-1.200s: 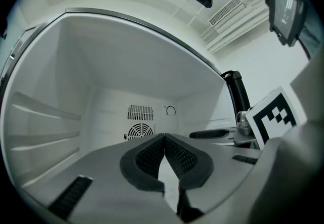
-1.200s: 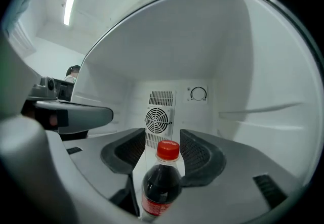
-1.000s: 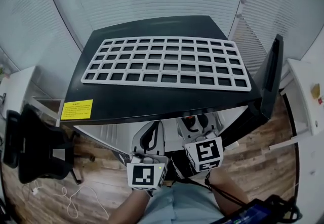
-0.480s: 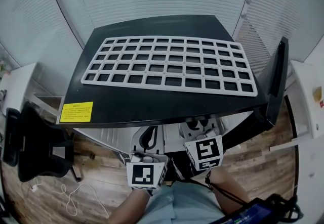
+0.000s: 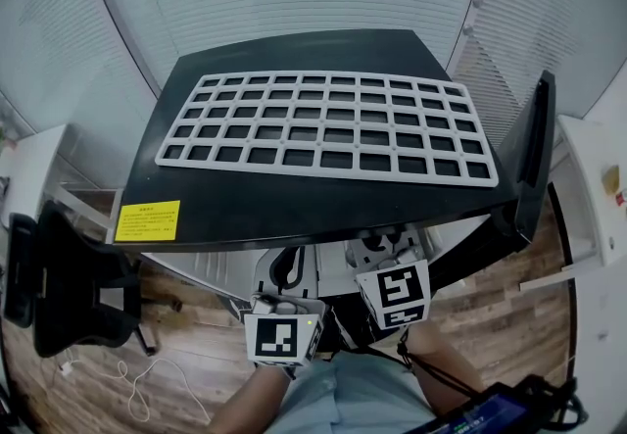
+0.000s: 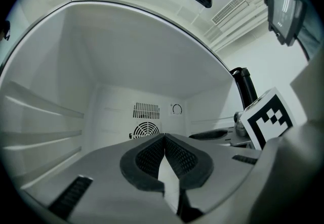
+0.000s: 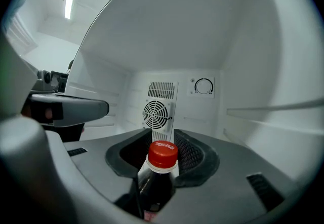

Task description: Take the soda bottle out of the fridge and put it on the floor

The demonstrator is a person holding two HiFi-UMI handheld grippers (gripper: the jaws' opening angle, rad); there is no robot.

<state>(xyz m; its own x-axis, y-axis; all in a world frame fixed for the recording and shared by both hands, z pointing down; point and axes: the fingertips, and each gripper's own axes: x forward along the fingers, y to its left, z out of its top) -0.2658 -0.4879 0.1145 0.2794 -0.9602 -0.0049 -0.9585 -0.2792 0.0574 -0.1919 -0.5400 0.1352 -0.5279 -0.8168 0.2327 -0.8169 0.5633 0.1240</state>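
Right gripper (image 7: 163,136): its jaws have just been closing and now press on the soda bottle (image 7: 156,185).
Soda bottle: upright between the right gripper's jaws, red cap (image 7: 163,153) just short of their tips, inside the fridge (image 7: 243,56).
Left gripper (image 6: 165,138): jaws together, nothing between them.

Soda bottle (image 7: 157,175) inside fridge (image 7: 243,41), grid tray (image 5: 323,76) on fridge top

The left gripper (image 6: 164,138) and right gripper (image 7: 163,135) are showing grey bodies with dark ribbed pads (image 6: 147,158). Behind the fingers, white cubes (image 5: 284,339) are bearing black square markers, and seemingly a black cable (image 5: 428,370) is trailing.
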